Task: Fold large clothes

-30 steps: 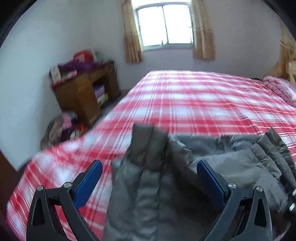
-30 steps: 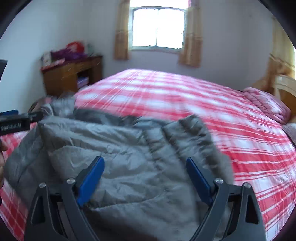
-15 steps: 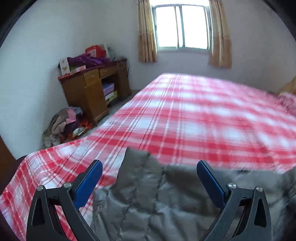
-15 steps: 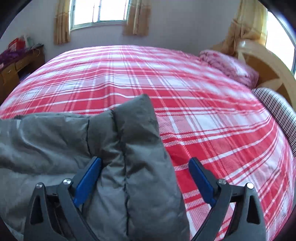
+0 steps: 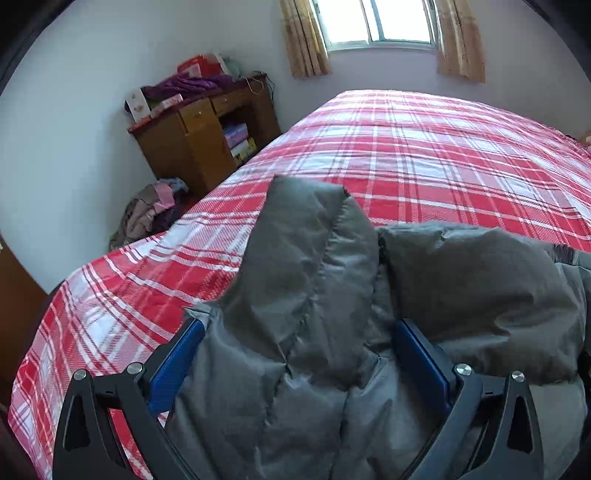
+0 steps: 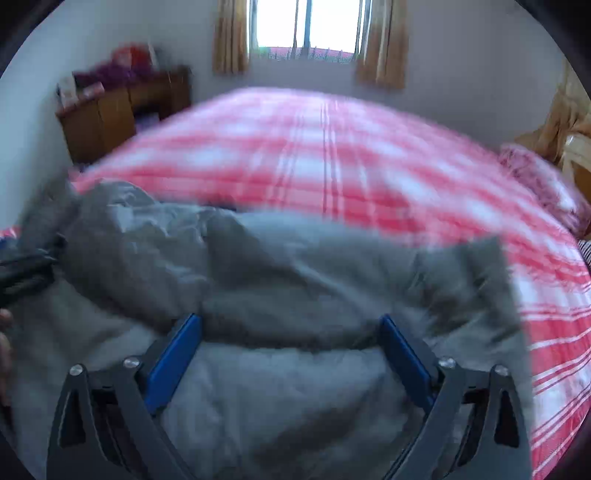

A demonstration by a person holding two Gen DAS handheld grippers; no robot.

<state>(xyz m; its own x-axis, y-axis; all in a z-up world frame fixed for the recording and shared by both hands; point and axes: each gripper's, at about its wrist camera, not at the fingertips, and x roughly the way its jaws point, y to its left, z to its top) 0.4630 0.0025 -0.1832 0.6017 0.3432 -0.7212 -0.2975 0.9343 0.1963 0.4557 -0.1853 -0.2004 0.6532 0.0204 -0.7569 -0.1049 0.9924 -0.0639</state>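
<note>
On the near corner of the bed, your grey padded jacket lies bunched across the red plaid cover, bulk toward your side.

Progress (judged): early. Jacket is heaped, not flattened; no clean fold line shows. One quilted panel or sleeve end stands up between the fingers in the left view. Spreading, squaring and every fold look still to do.

Left gripper: blue pads wide apart, fabric billowing up between them. Pads are not pressing it, so you are not clamping.

Right gripper: jaws likewise spread, padded cloth lying between and under them. View is motion-blurred, so contact cannot be read.

Orientation: long axis appears to run left–right across the bed edge in the right view. The raised end points away from you, toward the window. Collar versus hem: cannot tell.
</note>
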